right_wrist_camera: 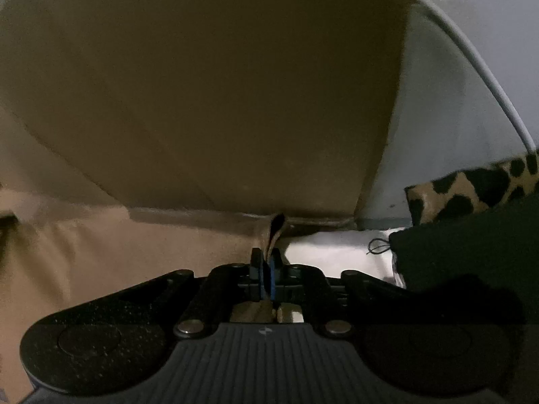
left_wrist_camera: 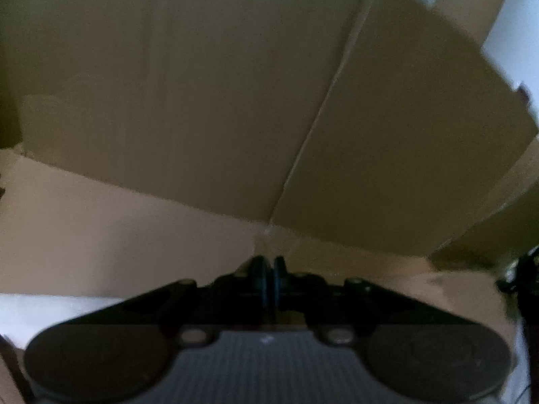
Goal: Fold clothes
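A big tan cloth [left_wrist_camera: 188, 77] is lifted up and fills most of both views, hanging like a wall in front of the cameras. A straight seam [left_wrist_camera: 316, 124] runs down it in the left view. The left gripper [left_wrist_camera: 268, 271] has its two fingers pressed close together, with almost no gap, right below the bottom edge of the cloth; I cannot tell if any cloth is caught between them. The right gripper [right_wrist_camera: 266, 257] is closed tight on a small fold of the tan cloth [right_wrist_camera: 215, 94], pinching its bottom hem, and the bit of cloth sticks up from between the fingers. On the right side of that view lie a leopard-print cloth [right_wrist_camera: 471, 192] and a dark green cloth [right_wrist_camera: 471, 252] on a white surface [right_wrist_camera: 337, 245]. A white cord [right_wrist_camera: 478, 64] curves along the pale wall behind.
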`<state>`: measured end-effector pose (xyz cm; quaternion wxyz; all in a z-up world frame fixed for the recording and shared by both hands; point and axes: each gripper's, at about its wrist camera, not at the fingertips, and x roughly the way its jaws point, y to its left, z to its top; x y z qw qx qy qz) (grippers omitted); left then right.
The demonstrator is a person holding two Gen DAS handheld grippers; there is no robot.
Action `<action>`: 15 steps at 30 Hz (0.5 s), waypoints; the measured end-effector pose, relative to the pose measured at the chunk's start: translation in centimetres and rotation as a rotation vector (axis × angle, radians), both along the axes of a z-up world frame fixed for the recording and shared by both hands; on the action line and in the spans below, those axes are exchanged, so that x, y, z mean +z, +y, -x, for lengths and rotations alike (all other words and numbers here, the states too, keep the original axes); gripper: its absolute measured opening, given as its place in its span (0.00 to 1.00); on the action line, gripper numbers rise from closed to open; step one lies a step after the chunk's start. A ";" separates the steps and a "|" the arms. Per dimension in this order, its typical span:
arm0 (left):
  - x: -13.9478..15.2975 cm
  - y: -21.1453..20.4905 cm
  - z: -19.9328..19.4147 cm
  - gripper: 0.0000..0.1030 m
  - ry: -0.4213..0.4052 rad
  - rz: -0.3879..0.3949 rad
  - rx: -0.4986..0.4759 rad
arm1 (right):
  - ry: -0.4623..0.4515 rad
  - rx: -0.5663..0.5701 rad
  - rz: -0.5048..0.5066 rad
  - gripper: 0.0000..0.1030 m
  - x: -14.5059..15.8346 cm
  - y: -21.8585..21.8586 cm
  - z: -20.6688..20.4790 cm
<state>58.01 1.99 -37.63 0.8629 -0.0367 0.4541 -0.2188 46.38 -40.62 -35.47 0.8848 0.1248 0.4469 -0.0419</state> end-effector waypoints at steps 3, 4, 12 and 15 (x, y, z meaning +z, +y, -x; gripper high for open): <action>-0.6 -0.3 -0.2 0.06 0.020 -0.029 -0.013 | -0.016 0.003 -0.051 0.23 1.0 -0.2 1.2; -0.7 -0.2 -0.3 0.11 0.027 -0.034 -0.012 | -0.018 0.008 -0.059 0.37 1.4 0.0 1.8; 0.7 0.2 0.7 0.28 0.026 -0.068 0.007 | -0.010 0.117 -0.028 0.43 2.8 2.5 5.9; 1.6 1.4 2.1 0.28 0.022 -0.083 0.021 | 0.037 0.122 -0.010 0.43 2.0 2.8 7.4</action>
